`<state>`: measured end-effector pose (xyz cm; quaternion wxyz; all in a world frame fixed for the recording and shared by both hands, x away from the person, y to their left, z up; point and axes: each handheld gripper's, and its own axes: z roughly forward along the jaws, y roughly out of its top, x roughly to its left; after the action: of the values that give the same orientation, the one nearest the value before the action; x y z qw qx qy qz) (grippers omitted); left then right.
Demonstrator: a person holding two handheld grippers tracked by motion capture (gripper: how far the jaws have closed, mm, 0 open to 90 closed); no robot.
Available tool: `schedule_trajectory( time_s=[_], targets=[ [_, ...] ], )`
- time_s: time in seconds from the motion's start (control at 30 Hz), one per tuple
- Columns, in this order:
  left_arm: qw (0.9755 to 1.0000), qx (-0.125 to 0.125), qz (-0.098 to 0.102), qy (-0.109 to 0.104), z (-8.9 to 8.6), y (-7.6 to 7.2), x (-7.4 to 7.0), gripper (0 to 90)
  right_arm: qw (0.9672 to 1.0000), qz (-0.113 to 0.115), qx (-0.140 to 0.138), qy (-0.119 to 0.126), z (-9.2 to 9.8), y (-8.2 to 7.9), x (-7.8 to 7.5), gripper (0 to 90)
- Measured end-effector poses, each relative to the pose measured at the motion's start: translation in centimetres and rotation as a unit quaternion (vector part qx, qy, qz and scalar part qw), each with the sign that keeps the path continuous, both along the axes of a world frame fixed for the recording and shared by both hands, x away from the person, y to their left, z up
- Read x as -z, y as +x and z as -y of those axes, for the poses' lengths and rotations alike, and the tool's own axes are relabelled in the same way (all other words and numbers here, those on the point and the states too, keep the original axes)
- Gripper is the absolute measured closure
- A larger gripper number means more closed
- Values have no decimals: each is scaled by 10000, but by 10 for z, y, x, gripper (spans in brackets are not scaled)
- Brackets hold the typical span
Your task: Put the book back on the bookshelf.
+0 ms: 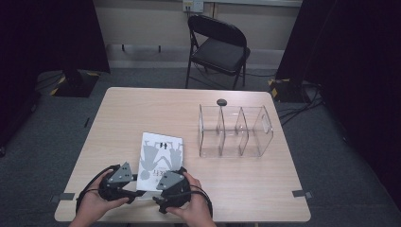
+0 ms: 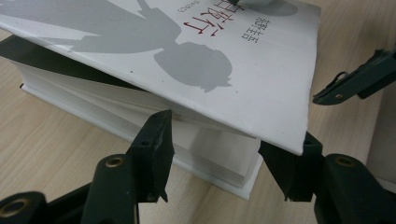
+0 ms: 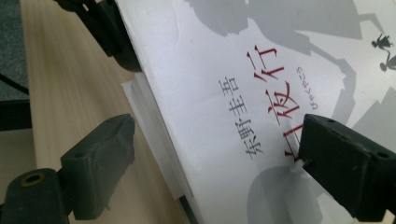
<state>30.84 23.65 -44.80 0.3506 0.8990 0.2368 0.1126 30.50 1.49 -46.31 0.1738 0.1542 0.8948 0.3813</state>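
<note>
Book (image 1: 160,160) corner sits clamped in left tongs (image 2: 233,158); right tongs (image 3: 215,163) straddle its edge, open.

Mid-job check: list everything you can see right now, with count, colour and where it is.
book: one, white cover with grey silhouettes and red lettering, near edge of the table, front cover lifted off the pages
clear organiser: one, see-through, with dividers, right half of the table
small dark round thing: one, just behind the organiser; too small to tell what it is
table: one, light wood
folding chair: one, black, beyond the table
left gripper: black, at the book's near corner, jaws either side of the page block
right gripper: black, jaws apart, one over the cover
hands: two, holding the grippers
</note>
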Motion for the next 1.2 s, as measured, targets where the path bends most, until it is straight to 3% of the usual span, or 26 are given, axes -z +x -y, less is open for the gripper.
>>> schedule_trajectory(
  time_s=[0.37, 0.7, 0.8, 1.07, 1.2],
  targets=[
    [10000, 11, 6, 52, 1, 0, -2, 444, 9987, 425, 186, 196, -7, 2, 8, 99],
    [10000, -22, 20, 8, 2, -1, -2, 444, 9961, 816, 307, 143, -10, 5, 16, 98],
    [10000, 4, 43, 47, 2, -1, -3, 444, 9944, 982, 375, -44, -11, 6, 19, 97],
    [10000, 13, 23, 25, 0, 0, -2, 444, 9957, 862, 317, -103, -10, 9, 15, 108],
    [10000, -15, -31, -67, 0, 0, 0, 425, 9964, 716, 376, -249, -12, 10, 11, 135]
  ],
)
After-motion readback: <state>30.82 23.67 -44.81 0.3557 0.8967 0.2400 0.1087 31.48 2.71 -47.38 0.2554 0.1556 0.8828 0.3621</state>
